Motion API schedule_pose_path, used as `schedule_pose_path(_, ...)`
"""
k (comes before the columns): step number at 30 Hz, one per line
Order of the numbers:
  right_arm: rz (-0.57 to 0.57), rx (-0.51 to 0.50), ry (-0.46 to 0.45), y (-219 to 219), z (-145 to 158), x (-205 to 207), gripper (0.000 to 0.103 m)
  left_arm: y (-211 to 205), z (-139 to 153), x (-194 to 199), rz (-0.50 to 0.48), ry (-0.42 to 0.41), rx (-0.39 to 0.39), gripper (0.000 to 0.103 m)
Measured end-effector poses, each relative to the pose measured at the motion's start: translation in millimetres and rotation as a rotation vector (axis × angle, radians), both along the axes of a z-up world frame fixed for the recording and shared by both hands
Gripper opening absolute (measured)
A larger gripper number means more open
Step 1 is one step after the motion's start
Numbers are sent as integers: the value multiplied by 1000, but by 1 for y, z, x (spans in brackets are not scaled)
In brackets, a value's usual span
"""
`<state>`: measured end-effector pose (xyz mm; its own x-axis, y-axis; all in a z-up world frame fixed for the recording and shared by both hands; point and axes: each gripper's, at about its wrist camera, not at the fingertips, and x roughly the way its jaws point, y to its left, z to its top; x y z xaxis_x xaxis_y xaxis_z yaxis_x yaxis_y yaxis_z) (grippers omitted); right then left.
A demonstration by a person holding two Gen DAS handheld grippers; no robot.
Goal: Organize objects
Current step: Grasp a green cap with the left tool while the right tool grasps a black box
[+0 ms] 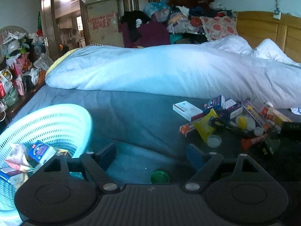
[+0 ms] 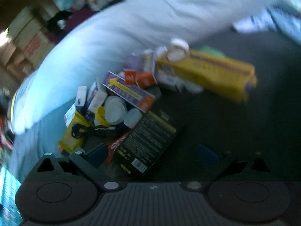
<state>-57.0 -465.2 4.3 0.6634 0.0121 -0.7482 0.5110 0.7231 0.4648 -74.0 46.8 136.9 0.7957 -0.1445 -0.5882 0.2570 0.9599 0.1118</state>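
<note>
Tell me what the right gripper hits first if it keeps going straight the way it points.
Most likely the black box: it lies at the near edge of the pile, partly between the open, empty jaws of the right gripper. The blur leaves depth uncertain.

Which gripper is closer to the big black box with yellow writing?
Right. The right gripper hangs open just over the black box; the left gripper sits away near the pale blue plastic basket.

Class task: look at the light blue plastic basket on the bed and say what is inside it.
Inside the basket: a blue-and-white box, and other small packets. The left gripper covers whatever lies lower.
</note>
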Motion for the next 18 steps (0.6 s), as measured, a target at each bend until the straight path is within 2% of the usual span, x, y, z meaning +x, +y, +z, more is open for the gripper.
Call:
schedule_pose_path(3, -59, -3, 21, -4, -7, 17, 98, -8, 0, 3, -4, -5, -1, 84)
schedule_pose_path(6, -49, -65, 56, 3, -14, 38, 97, -9, -1, 5, -1, -5, -1, 84)
schedule_pose_path(9, -13, -175, 60, 10, -16, 41, 77, -6, -3, 4, 5, 2, 5, 84)
schedule_pose_path(12, 33, -166, 0, 7, -14, 23, 71, -3, -10, 6, 9, 12, 12, 85)
schedule_pose_path(15, 88, -168, -87, 7, 3, 1, 61, -4, -27, 14, 3, 21, 27, 85)
schedule_pose_path(18, 231, -272, -158, 27, 29, -13, 57, -9, -49, 24, -22, 25, 63, 85)
